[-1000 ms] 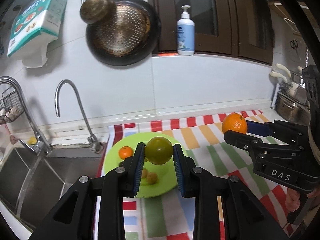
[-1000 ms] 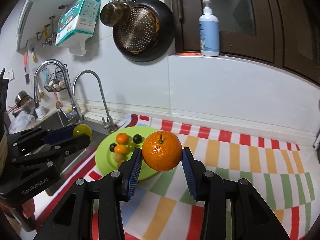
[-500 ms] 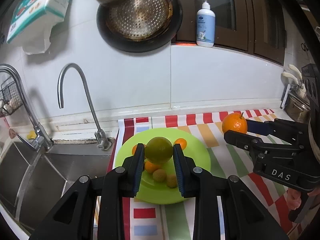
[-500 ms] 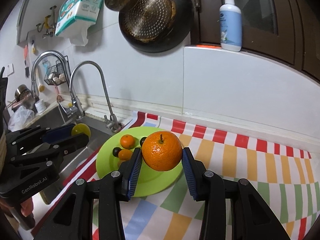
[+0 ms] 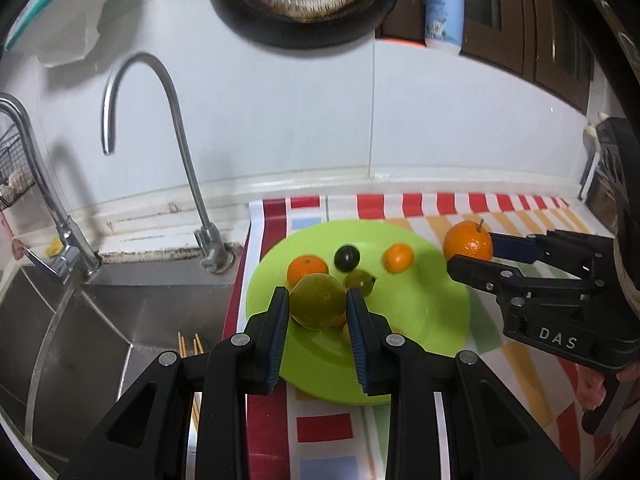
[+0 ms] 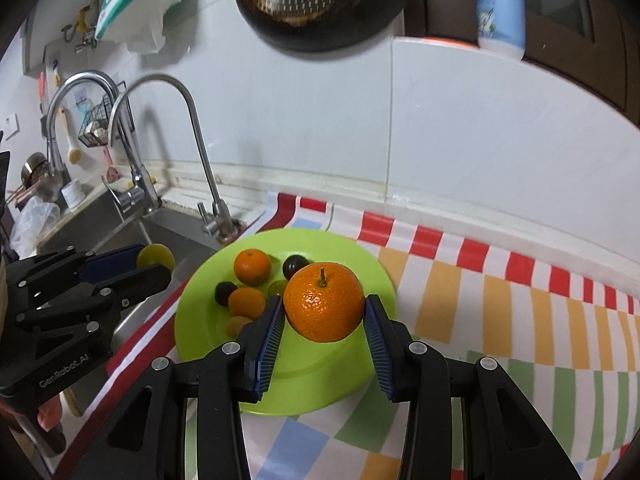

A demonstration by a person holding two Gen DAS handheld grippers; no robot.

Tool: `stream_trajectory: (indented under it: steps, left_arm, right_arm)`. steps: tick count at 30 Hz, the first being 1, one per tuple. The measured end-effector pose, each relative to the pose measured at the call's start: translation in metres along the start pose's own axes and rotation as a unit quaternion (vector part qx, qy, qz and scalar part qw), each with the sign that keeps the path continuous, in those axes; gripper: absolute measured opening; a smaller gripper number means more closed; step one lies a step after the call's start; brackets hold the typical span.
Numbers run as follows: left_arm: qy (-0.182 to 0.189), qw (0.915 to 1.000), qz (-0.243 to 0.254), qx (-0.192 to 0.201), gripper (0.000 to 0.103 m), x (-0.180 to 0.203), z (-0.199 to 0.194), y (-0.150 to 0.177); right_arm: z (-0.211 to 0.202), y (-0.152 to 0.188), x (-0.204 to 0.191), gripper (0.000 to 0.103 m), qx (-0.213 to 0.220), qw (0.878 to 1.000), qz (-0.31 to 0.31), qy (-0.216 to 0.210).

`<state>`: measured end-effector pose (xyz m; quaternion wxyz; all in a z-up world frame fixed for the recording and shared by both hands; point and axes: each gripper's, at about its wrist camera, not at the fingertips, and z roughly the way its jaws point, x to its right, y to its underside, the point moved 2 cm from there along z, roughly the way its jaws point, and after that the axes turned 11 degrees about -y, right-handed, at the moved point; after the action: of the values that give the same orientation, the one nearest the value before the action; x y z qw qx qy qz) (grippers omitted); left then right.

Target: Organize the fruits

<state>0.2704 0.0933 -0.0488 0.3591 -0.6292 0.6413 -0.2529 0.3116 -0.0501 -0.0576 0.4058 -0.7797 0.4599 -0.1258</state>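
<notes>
Holding fruit in both grippers over the green plate (image 5: 432, 308). Left gripper (image 5: 318, 308): jaws nearly closed, blue pads pressed on both sides of a greenish-yellow fruit (image 5: 318, 306), which sits above the plate's near-left part. Right gripper (image 6: 324, 312): jaws a bit wider, clamped on an orange (image 6: 324, 302), stem up, above the middle of the plate. From the left wrist view the orange shows at the plate's right edge, off the surface.

On the plate: a small orange (image 5: 307, 269) at the back left, a dark round fruit (image 5: 347, 257) just beside it, another small orange (image 5: 397, 257) further right, a small green fruit (image 5: 359, 280) just in front of the dark one. Right wrist view shows a second dark fruit (image 6: 225, 293) and two more small orange ones (image 6: 247, 302) near the plate's left side.

Plate sits on a striped, checked cloth (image 6: 520, 320) on the counter, just beside the steel sink (image 5: 100, 320). Curved tap (image 5: 176, 140) stands behind the sink. Chopsticks (image 5: 188, 344) lie in the basin. Dark pan (image 5: 304, 0) hangs on the wall above, pump bottle (image 5: 444, 8) on the ledge to its right.
</notes>
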Motion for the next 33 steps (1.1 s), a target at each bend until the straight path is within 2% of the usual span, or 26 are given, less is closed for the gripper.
stream_trajectory:
  steps: [14,16,19,20,25,31,33]
  left_arm:
    - [0.034,0.9977,0.029,-0.052,0.029,0.004,0.042,0.018]
    - [0.038,0.9973,0.031,-0.054,0.035,0.004,0.043,0.019]
    - [0.037,0.9981,0.030,-0.039,0.046,0.004,0.035,0.017]
    - [0.035,0.9984,0.030,-0.033,0.046,0.003,0.031,0.015]
    - [0.024,0.9993,0.023,-0.015,0.052,-0.002,0.007,0.011]
    - [0.023,0.9996,0.011,0.011,0.052,-0.005,-0.029,0.011]
    - [0.025,0.9995,0.010,0.020,0.052,-0.006,-0.040,0.012]
  right_arm:
    - [0.046,0.017,0.011,0.042,-0.046,0.999,0.029,0.001]
    - [0.048,0.018,0.011,0.042,-0.048,0.998,0.033,-0.001]
    - [0.046,0.018,0.011,0.046,-0.045,0.998,0.040,0.005]
    - [0.043,0.017,0.011,0.049,-0.040,0.998,0.041,0.009]
    - [0.022,0.016,0.005,0.050,-0.021,0.998,0.048,0.022]
    - [-0.013,0.026,-0.006,0.050,0.004,0.996,0.064,0.055]
    - [-0.028,0.031,-0.011,0.053,0.016,0.995,0.073,0.066]
